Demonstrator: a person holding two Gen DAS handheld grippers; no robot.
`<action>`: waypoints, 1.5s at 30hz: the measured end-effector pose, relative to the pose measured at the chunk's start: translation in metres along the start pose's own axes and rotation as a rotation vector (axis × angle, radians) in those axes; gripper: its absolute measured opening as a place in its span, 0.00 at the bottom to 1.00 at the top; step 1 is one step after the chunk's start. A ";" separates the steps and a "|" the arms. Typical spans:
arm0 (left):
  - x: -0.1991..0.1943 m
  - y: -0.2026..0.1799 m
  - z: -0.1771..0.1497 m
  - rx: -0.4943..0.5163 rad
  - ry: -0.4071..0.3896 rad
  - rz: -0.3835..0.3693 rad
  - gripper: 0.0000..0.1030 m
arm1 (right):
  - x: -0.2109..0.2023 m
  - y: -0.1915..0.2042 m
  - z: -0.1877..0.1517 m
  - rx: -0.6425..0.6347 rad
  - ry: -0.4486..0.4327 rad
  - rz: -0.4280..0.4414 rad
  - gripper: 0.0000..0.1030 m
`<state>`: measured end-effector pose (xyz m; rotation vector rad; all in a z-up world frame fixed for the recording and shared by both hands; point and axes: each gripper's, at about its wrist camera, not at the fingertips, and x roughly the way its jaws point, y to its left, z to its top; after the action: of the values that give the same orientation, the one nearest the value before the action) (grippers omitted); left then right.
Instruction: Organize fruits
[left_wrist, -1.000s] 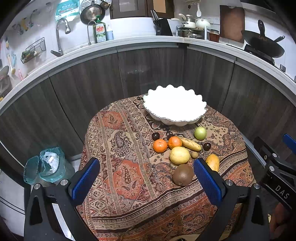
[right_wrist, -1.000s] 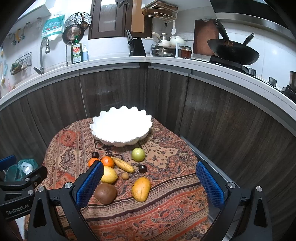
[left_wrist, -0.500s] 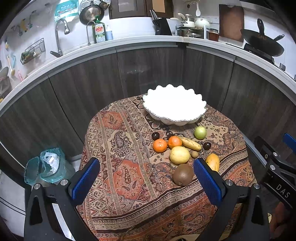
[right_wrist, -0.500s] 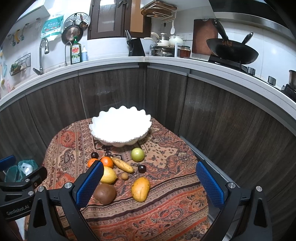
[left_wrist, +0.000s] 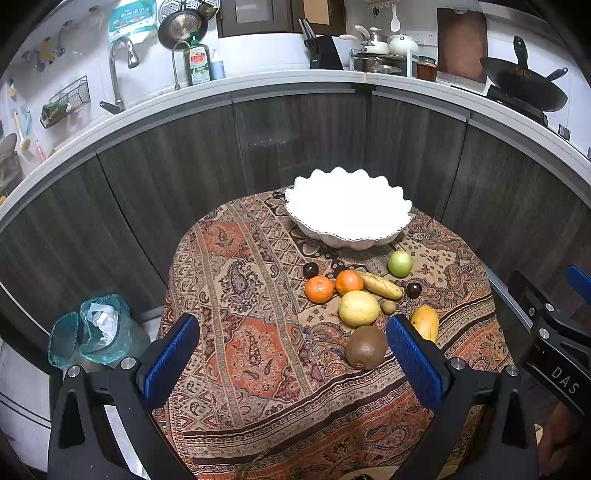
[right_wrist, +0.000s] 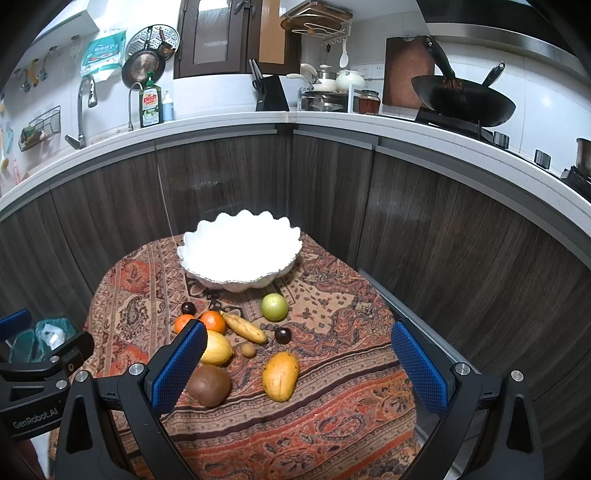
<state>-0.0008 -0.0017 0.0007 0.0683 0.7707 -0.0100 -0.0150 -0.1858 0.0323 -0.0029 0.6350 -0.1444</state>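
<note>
An empty white scalloped bowl (left_wrist: 347, 210) (right_wrist: 240, 254) stands at the far side of a small table under a patterned cloth (left_wrist: 251, 332). In front of it lie several fruits: a green apple (left_wrist: 399, 263) (right_wrist: 274, 306), two oranges (left_wrist: 319, 289) (right_wrist: 213, 320), a small banana (left_wrist: 380, 285), a lemon (left_wrist: 358, 308) (right_wrist: 216, 348), a brown kiwi (left_wrist: 366, 347) (right_wrist: 208, 385), a mango (left_wrist: 424, 322) (right_wrist: 280, 375) and dark plums (right_wrist: 283, 335). My left gripper (left_wrist: 291, 358) is open and empty above the table's near edge. My right gripper (right_wrist: 299, 365) is open and empty, with the mango between its fingers further ahead.
Dark wood cabinet fronts (left_wrist: 295, 147) curve close behind and to the right of the table. A bin with a teal bag (left_wrist: 96, 332) stands on the floor at the left. A counter with a sink tap (left_wrist: 118, 70) and a wok (right_wrist: 461, 99) runs above.
Almost nothing has moved. Both views have shifted very slightly, and both grippers stay open above the near side of the table.
</note>
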 end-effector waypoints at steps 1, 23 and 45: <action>0.000 0.000 0.000 0.001 0.000 0.001 1.00 | 0.000 0.000 -0.002 0.000 0.000 0.000 0.98; 0.014 -0.008 -0.004 0.020 0.032 -0.017 1.00 | 0.011 -0.003 -0.007 0.011 0.028 -0.007 0.98; 0.082 -0.034 -0.014 0.084 0.141 -0.065 1.00 | 0.072 -0.017 -0.028 0.029 0.143 -0.032 0.98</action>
<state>0.0468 -0.0334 -0.0681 0.1251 0.9129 -0.1002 0.0236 -0.2110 -0.0318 0.0251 0.7756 -0.1858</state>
